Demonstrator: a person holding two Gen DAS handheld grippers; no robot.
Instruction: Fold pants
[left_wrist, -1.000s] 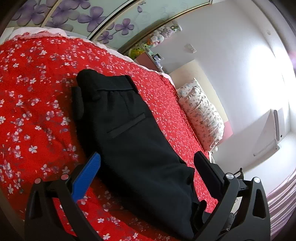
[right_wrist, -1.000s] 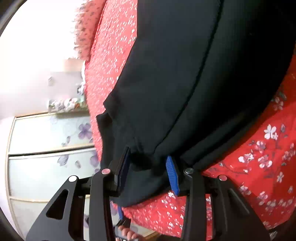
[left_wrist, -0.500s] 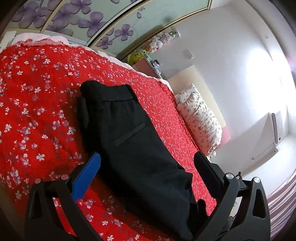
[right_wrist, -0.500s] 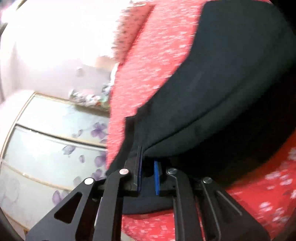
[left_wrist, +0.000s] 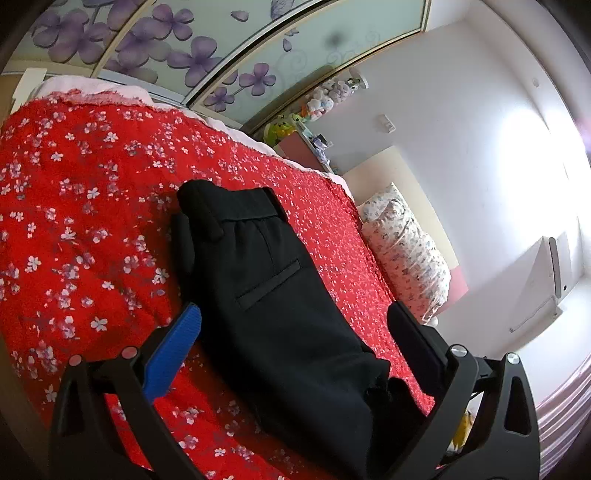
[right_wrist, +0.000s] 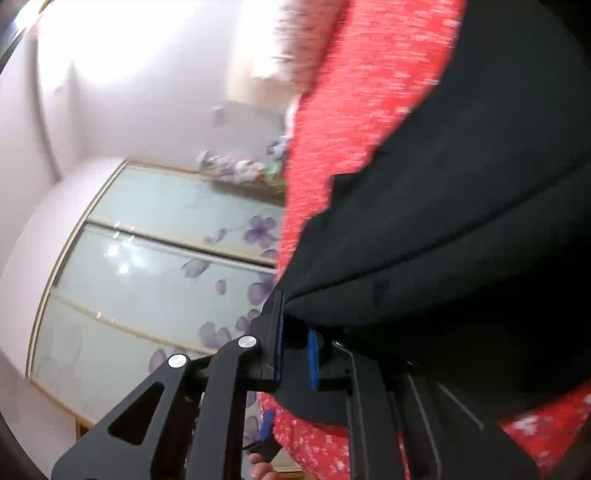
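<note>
Black pants (left_wrist: 280, 291) lie folded lengthwise on a red flowered bedspread (left_wrist: 85, 229), waistband at the far end and a welt pocket facing up. My left gripper (left_wrist: 295, 325) is open and hovers above the pants' lower part, its fingers spread to either side of the cloth. In the right wrist view my right gripper (right_wrist: 295, 350) is shut on the edge of the pants (right_wrist: 461, 236) and holds that end lifted off the bedspread (right_wrist: 354, 110). The view is blurred by motion.
A flowered pillow (left_wrist: 402, 251) lies at the head of the bed, against the white wall. A wardrobe with purple flower doors (left_wrist: 192, 40) stands behind the bed and also shows in the right wrist view (right_wrist: 166, 266). Plush toys (left_wrist: 325, 99) sit on a shelf.
My right gripper closed on the pants' edge and lifted it. My left gripper drew back and up, staying open.
</note>
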